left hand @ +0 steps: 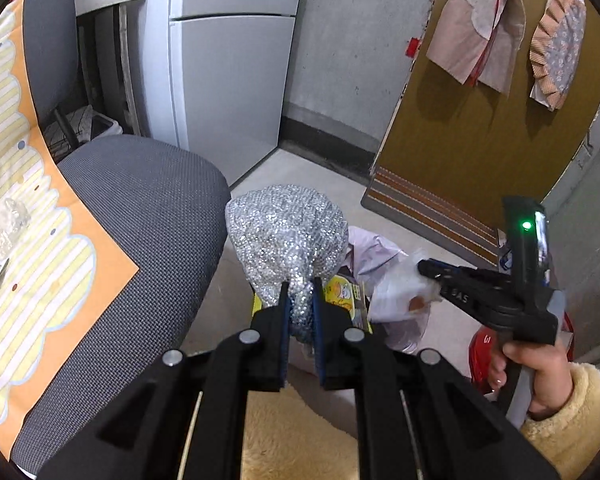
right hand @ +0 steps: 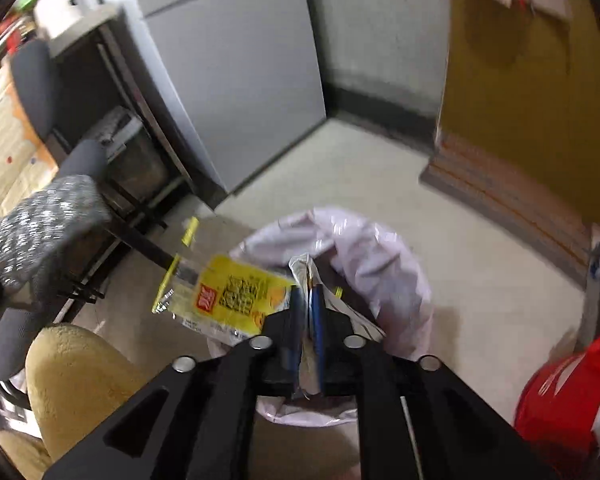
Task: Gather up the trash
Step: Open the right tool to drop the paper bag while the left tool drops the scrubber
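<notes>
Crumpled silver glitter wad [left hand: 288, 236] — pinched aloft; yellow wrapper [right hand: 236, 294] over pale-lined bin [right hand: 380, 256].

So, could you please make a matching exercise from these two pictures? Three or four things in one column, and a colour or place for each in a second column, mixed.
Things:
1. silver glittery bundle
2. yellow wrapper
3. trash bag
4. chair seat

Descriptions:
A. pale lilac, open on the floor
B. pinched in the left gripper
C. grey woven fabric
D. between the fingers of the right gripper, above the bag

Pairs: 1-B, 2-D, 3-A, 4-C
</notes>
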The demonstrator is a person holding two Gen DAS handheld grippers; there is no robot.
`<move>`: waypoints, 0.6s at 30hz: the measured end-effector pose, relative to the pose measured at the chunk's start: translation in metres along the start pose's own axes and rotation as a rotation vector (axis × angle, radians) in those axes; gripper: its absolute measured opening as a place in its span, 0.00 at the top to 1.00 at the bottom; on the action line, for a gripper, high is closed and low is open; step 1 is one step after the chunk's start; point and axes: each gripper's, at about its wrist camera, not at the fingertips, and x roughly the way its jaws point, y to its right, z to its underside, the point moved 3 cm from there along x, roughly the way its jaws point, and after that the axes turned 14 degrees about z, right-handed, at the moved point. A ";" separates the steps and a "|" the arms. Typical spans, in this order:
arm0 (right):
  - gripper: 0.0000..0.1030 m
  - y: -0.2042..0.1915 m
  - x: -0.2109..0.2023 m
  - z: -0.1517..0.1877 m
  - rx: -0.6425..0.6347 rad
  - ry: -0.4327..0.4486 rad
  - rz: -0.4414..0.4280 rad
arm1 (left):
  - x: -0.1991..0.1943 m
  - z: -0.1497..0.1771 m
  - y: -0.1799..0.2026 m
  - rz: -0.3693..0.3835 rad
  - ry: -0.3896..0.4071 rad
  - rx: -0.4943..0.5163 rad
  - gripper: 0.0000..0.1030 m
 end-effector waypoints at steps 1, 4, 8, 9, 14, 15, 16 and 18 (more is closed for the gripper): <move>0.68 0.003 0.001 0.001 0.005 -0.004 -0.007 | 0.000 0.000 0.000 0.001 -0.003 0.001 0.92; 0.63 0.005 -0.010 -0.004 -0.004 0.033 0.009 | 0.005 0.002 0.002 0.008 -0.013 0.007 0.92; 0.63 0.010 -0.038 -0.017 0.019 0.093 -0.007 | 0.009 0.005 0.005 0.022 -0.030 0.010 0.92; 0.63 0.010 -0.043 -0.020 0.013 0.099 -0.015 | 0.010 0.007 0.006 0.024 -0.035 0.014 0.92; 0.63 0.016 -0.083 -0.033 0.032 0.200 -0.025 | 0.023 0.008 0.024 0.075 -0.081 0.055 0.92; 0.63 0.019 -0.091 -0.036 0.042 0.225 -0.026 | 0.026 0.008 0.028 0.082 -0.086 0.068 0.92; 0.61 0.021 -0.099 -0.038 0.048 0.246 -0.024 | 0.030 0.007 0.034 0.088 -0.093 0.085 0.92; 0.60 0.026 -0.108 -0.043 0.053 0.278 -0.021 | 0.041 0.003 0.043 0.100 -0.108 0.115 0.92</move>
